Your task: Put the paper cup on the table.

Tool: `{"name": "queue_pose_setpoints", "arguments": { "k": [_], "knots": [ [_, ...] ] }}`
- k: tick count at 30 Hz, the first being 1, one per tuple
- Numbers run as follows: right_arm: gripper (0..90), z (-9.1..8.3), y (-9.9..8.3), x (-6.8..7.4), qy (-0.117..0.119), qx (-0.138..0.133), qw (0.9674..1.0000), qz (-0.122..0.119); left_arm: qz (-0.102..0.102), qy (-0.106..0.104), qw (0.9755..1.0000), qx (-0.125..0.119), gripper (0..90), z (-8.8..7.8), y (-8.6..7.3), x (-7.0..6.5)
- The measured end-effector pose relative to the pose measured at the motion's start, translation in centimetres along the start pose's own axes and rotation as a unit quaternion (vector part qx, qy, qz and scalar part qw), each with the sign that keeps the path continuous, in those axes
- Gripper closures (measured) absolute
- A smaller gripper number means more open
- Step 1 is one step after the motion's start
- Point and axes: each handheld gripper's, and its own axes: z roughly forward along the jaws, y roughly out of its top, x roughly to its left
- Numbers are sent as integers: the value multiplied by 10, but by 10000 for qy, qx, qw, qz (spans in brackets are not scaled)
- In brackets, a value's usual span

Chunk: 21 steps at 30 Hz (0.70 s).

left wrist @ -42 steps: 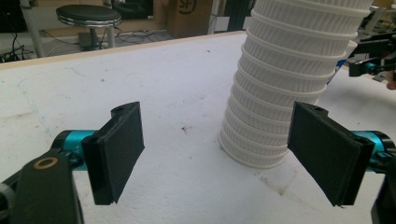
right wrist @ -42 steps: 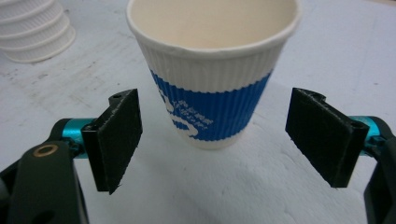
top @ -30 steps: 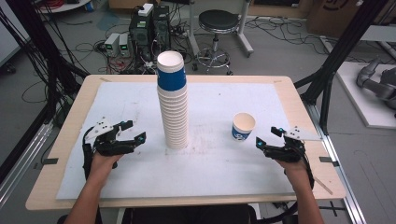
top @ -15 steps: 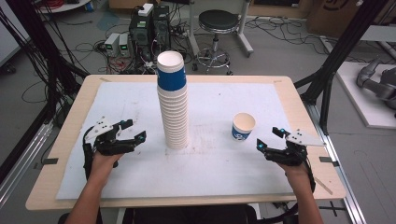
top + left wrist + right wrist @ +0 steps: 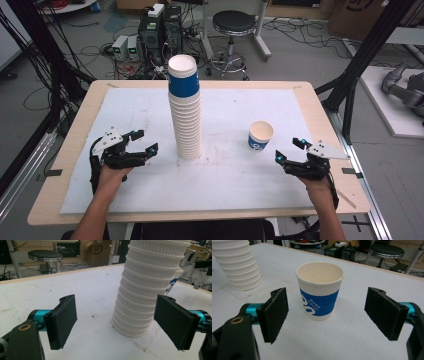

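**Both tongs open, cups untouched**

You held your left tongs (image 5: 142, 141) low over the white-covered wooden worktop (image 5: 250, 200), their two black padded jaws spread wide with nothing between them. Just beyond them, slightly towards their right jaw, stood the tall stack of ribbed white paper cups with a blue-banded cup on top (image 5: 185, 115). In the left gripper view the stack (image 5: 147, 290) rose ahead of the tongs (image 5: 125, 322), its base near the right jaw but not touching either pad; it leaned a little in that view.

Your right tongs (image 5: 289, 151) were also open and gripping nothing. The single ribbed white paper cup with a blue printed band (image 5: 261, 135) stood upright on the worktop just ahead of them, on their left-jaw side in the high view. In the right gripper view that cup (image 5: 320, 290) sat ahead of the gap of the tongs (image 5: 327, 315), mouth up and empty, clear of both pads. The stack (image 5: 238, 265) showed farther off, beyond the left jaw.

The single cup and the stack stood well apart, both between your two tongs.
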Motion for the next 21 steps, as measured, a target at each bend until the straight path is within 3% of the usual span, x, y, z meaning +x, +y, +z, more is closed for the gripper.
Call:
{"name": "queue_pose_setpoints", "arguments": {
  "k": [14, 21],
  "knots": [
    [194, 1, 0, -1, 5, 15, 10000, 17, -13, 58, 10000, -8, 184, -2, -1, 2],
    [194, 4, 1, 0, 180, -27, 9998, -39, -42, 90, 10000, 7, 184, -1, -2, 4]
  ]
}}
